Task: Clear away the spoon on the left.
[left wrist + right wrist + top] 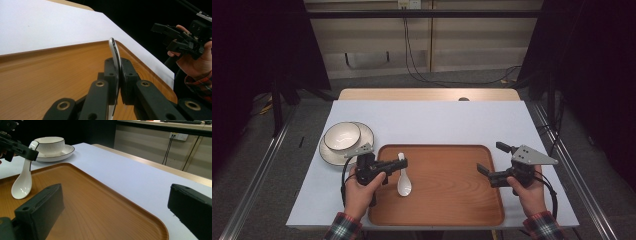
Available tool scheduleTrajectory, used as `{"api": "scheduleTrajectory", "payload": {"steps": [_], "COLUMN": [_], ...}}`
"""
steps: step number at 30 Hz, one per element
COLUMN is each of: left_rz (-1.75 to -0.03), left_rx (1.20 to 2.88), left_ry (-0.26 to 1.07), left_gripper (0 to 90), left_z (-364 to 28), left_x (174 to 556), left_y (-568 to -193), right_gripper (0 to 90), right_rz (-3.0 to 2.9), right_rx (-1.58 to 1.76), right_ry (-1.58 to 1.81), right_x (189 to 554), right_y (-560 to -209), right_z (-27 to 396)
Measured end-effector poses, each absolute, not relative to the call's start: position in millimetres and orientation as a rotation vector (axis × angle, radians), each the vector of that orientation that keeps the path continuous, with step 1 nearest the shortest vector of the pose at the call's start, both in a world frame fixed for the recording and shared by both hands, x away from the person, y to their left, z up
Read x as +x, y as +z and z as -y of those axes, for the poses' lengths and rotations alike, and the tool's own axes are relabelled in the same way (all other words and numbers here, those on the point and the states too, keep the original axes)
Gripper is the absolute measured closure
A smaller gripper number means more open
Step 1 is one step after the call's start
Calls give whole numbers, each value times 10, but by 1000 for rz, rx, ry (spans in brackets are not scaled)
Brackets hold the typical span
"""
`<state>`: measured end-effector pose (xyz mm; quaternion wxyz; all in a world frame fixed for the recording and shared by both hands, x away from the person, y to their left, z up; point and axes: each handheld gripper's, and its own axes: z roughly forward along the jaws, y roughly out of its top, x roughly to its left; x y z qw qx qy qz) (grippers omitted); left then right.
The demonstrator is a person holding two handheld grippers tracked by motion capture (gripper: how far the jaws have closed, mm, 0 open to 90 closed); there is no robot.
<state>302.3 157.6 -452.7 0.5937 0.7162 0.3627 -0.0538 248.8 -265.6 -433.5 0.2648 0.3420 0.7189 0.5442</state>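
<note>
The high view looks forward and down from above the person's side, taking in the whole white-topped table (432,120) from some way off. The left gripper view sits low and close over the rounded wooden tray (37,75), facing across it toward the table's right edge. The right gripper view, equally low, faces back across that tray (100,205) toward the table's left. All three share the tray.

Spoon (115,53) bowl hidden below my left tongs (119,82); my right tongs (120,215) jaws cut off by frame bottom.
</note>
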Motion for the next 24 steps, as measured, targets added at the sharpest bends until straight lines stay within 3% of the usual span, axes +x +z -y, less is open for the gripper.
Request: {"api": "scheduleTrajectory", "payload": {"steps": [12, 24], "left_rz": [-811, -810], "left_rx": [1678, 1757], "left_ry": [-127, -29], "left_gripper": [821, 753], "left_z": [-1544, -1551], "left_x": [2993, 3020], "left_y": [-4573, -4594], "right_gripper": [0, 0], "right_rz": [-1943, -1955], "right_rx": [920, 908], "right_ry": [1471, 1478], "right_x": [2483, 2486], "right_y": [-4333, -4332], "right_z": [2653, 2649]}}
